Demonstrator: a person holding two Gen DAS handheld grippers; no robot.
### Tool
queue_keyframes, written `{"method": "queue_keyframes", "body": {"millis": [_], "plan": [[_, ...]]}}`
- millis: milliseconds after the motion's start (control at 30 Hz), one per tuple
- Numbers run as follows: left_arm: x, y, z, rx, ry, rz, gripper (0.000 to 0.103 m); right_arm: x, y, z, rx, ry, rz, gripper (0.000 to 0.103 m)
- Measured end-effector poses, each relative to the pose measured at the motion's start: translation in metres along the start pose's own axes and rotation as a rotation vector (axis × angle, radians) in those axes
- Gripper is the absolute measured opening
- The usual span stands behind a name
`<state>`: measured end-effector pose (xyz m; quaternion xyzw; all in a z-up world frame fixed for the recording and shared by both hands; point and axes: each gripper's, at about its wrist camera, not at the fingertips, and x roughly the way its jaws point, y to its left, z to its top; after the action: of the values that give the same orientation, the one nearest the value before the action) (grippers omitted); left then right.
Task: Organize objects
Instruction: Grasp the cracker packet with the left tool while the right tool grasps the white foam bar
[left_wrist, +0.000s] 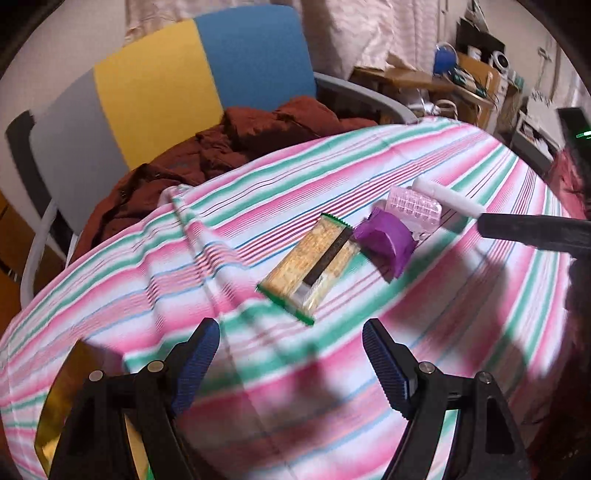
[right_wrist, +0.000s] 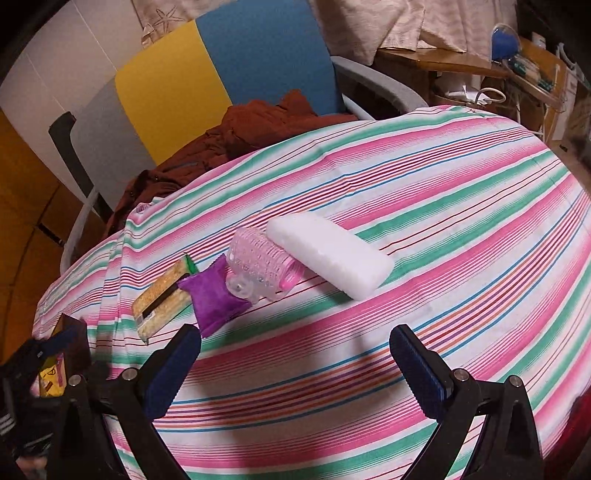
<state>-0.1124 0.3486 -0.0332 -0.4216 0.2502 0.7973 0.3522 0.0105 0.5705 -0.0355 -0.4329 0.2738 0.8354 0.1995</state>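
Snack bar (left_wrist: 312, 266) in a clear wrapper with green crimped ends is lying flat on the striped tablecloth (right_wrist: 424, 206) over the worktop, first in a loose row: purple pouch (left_wrist: 384, 242) touching its far end, pink ribbed roller (right_wrist: 258, 264) just beyond, white foam block (right_wrist: 330, 256) beside that. In the left wrist view the bar's long axis is running diagonally, near end pointing toward the left gripper (left_wrist: 291, 363), far end toward the pouch. Judging handling: bar looking light and fairly stiff, wrapper likely slippery and crinkly, contents probably crumbly, so pinching across the short width at mid-length seems safest, not the flat crimped ends. Pouch looking soft and squashy; roller looking rigid, hollow and prone to rolling; foam block looking very light and compressible, its long axis also lying diagonal in the right wrist view.

Left fingers are standing wide apart, holding nothing, hovering just short of the bar. Right gripper (right_wrist: 295, 367) is likewise spread wide and empty, facing the roller and block.
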Motion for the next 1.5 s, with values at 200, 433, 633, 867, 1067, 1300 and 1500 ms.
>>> {"method": "queue_keyframes", "body": {"millis": [200, 433, 633, 867, 1067, 1300, 1500], "plan": [[0.042, -0.01, 0.024, 0.099, 0.041, -0.006, 0.082, 0.0, -0.003, 0.001, 0.017, 0.01, 0.033, 0.103], [0.073, -0.009, 0.041, 0.138, 0.063, -0.018, 0.082, 0.002, -0.004, 0.002, 0.021, 0.023, 0.042, 0.103], [0.093, -0.017, 0.047, 0.171, 0.088, -0.043, 0.081, 0.003, -0.006, 0.002, 0.027, 0.03, 0.037, 0.103], [0.089, -0.019, 0.041, 0.064, 0.091, -0.079, 0.052, 0.007, -0.011, 0.003, 0.039, 0.034, 0.021, 0.103], [0.073, -0.021, 0.019, -0.09, 0.082, -0.037, 0.051, 0.005, -0.017, 0.006, 0.072, 0.014, 0.014, 0.103], [0.041, -0.046, -0.028, -0.179, 0.058, -0.012, 0.051, -0.01, -0.058, 0.01, 0.269, -0.067, 0.02, 0.103], [0.015, -0.061, -0.067, -0.209, 0.006, -0.04, 0.051, -0.008, -0.084, 0.008, 0.404, -0.061, 0.045, 0.103]]}}
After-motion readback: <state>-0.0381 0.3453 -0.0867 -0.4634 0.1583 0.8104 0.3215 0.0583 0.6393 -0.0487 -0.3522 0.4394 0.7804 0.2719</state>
